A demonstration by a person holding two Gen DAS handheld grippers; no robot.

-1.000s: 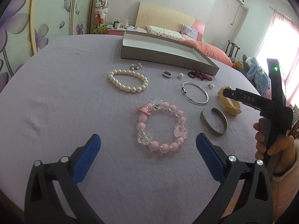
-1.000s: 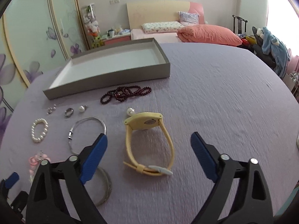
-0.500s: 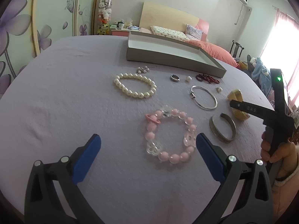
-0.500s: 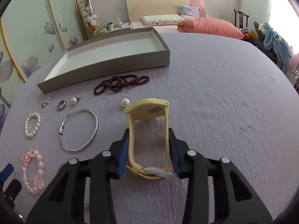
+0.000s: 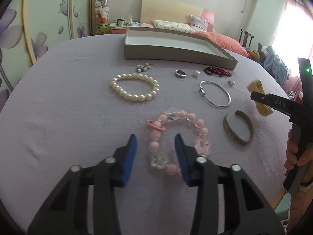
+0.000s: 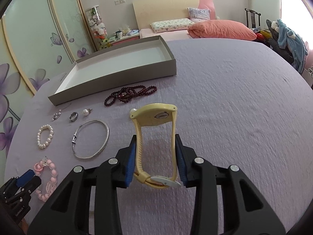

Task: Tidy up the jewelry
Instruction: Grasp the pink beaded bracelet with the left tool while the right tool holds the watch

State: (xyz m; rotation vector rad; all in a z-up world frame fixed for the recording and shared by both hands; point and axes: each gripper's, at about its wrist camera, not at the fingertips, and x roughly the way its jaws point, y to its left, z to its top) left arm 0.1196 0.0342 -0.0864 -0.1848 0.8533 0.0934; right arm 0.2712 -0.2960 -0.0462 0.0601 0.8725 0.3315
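Observation:
A pink bead bracelet (image 5: 199, 123) lies on the purple cloth just ahead of my left gripper (image 5: 155, 143). The jaws are closing astride the bracelet's left strand, one blue pad inside the ring and one outside, and neither pad touches the beads. My right gripper (image 6: 156, 143) is shut on a yellow watch (image 6: 154, 115), with a pad pressed on each side of the strap loop and the watch face pointing away. In the left wrist view the watch (image 5: 256, 87) shows at the right edge. A shallow grey box (image 6: 117, 84) stands open at the back.
On the cloth lie a pearl bracelet (image 5: 135, 88), a silver bangle (image 5: 215, 94), a grey cuff (image 5: 238, 131), a ring (image 5: 180, 73), a dark red bead strand (image 6: 129, 95) and small pearl earrings. A person's hand (image 5: 297, 154) holds the right gripper. A bed stands beyond.
The left jaws went from wide open to narrow around the pink bracelet's left strand, after nudging toward it. The right jaws closed on the yellow watch strap and have held since.

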